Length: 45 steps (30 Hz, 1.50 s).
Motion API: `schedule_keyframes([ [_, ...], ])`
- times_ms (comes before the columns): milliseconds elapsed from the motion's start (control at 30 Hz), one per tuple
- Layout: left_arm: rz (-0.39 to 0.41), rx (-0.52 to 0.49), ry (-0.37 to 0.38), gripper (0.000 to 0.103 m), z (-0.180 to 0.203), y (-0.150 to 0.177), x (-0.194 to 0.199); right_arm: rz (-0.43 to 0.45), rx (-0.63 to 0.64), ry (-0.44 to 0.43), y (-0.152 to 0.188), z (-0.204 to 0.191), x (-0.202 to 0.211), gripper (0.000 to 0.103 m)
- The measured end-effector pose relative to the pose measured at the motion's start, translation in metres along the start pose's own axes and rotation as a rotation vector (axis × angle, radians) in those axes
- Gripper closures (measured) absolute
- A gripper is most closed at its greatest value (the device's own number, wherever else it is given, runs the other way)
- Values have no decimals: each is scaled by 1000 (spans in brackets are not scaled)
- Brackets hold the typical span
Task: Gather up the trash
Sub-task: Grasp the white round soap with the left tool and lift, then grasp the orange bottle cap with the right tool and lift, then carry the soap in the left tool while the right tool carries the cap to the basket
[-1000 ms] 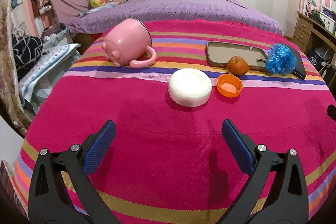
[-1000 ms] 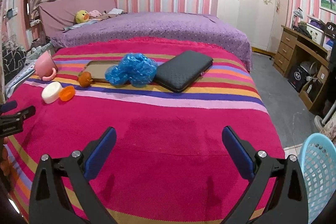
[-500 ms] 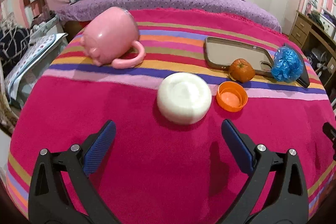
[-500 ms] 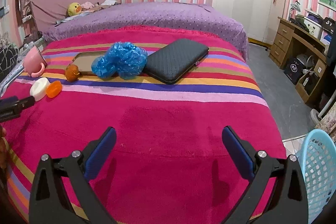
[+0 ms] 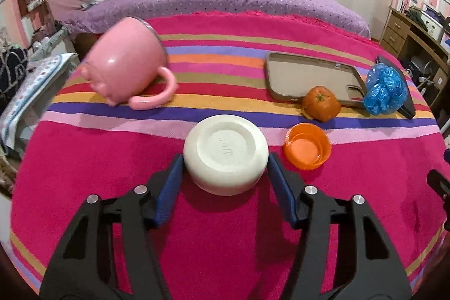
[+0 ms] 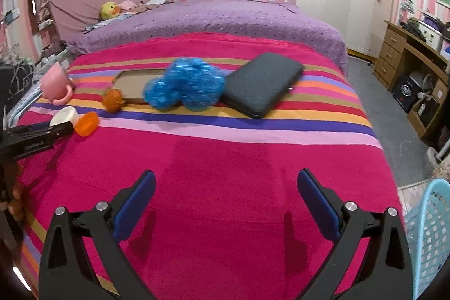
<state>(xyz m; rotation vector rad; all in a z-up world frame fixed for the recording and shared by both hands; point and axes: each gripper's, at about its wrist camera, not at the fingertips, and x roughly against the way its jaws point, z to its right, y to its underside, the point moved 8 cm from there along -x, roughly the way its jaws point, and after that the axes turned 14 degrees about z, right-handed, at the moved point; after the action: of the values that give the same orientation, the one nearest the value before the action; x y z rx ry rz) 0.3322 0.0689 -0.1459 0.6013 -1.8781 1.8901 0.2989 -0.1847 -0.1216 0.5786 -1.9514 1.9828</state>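
Closing now around the white lid [image 5: 225, 153] — left gripper [image 5: 225, 173] with a pad at each flank of it, jaws narrowing, touching or a hair short, too close to call. Wide open and well back from it a second ago; since then pushed forward over the pink blanket [image 5: 225, 243] until the lid sat between the fingers. Means the first pick is under way, nothing collected yet. Lid flat on the blanket, orange cap [image 5: 307, 149] just beside it, tangerine [image 5: 322, 103] and blue bag [image 5: 385, 90] farther back, pink mug [image 5: 126, 72] on its side to the left. Right gripper [image 6: 225, 204] spread wide, nothing in it, hanging over bare blanket, blue bag larger in its view than before. Basket [image 6: 430, 238] waiting off the bed's right edge.
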Motion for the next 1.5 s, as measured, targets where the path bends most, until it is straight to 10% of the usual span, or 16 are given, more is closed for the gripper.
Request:
schedule_keyframes([
  [433,58,37,-147,44,-89,16,62,3,104,-158,-16,-118,-27,6],
  [800,76,145,-201,44,-144,29,70,-46,216,-243,-16,-188,-55,38],
  [1000,92,165,-207,44,-147,31,74,-96,182,-277,-13,-188,-69,64],
  [1500,168,127,-149,44,-86,6,114,5,137,-243,-20,-101,21,64],
])
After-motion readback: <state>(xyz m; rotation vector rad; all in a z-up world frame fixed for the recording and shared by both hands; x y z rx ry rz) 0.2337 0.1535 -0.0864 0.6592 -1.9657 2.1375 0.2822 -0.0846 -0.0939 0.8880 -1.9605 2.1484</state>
